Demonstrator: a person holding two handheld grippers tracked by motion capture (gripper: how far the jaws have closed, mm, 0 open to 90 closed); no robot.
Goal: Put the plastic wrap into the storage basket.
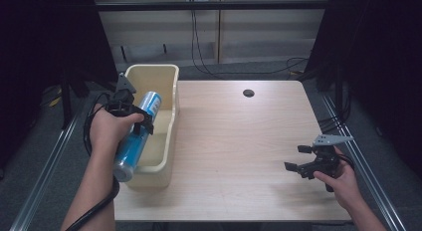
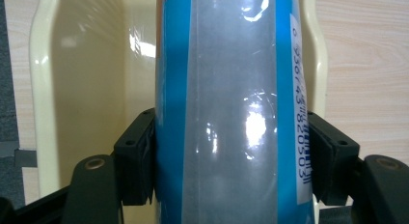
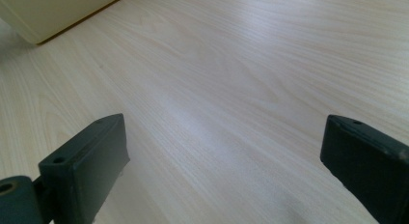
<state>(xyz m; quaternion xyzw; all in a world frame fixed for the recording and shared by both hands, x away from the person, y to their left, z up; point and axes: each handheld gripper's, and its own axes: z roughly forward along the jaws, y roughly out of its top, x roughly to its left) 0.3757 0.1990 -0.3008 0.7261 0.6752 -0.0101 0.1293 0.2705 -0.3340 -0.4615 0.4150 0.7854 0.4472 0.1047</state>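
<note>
Nearest to the person, at the right of the high view, the right tool (image 1: 299, 157) rests low over the worktop (image 1: 234, 141) with its jaws wide apart and nothing between them; in the right gripper view the bare wood lies between the two black pads. It is well apart from the work and does not need to help now.

On the left side, the left tool (image 1: 137, 116) holds a blue and silver cylinder (image 1: 135, 139), a wrapped tube with a barcode on its side. In the left gripper view the two pads (image 2: 137, 156) press on both sides of the cylinder (image 2: 226, 113), around its middle part. The cylinder lies tilted over the cream bin (image 1: 169, 122) that stands at the left edge of the worktop; its near end reaches out over the near rim, its far end points into the bin.

I judge that the step in hand is to lay the cylinder inside the bin. To do it well, the left hand should turn the cylinder along the long axis of the bin, so that both ends come inside the walls, then lower it until it rests on the bottom, and only then open the jaws. If the near end stays above the rim, it may catch there or roll out.

Farther away, the worktop has a small dark hole (image 1: 248, 93).
</note>
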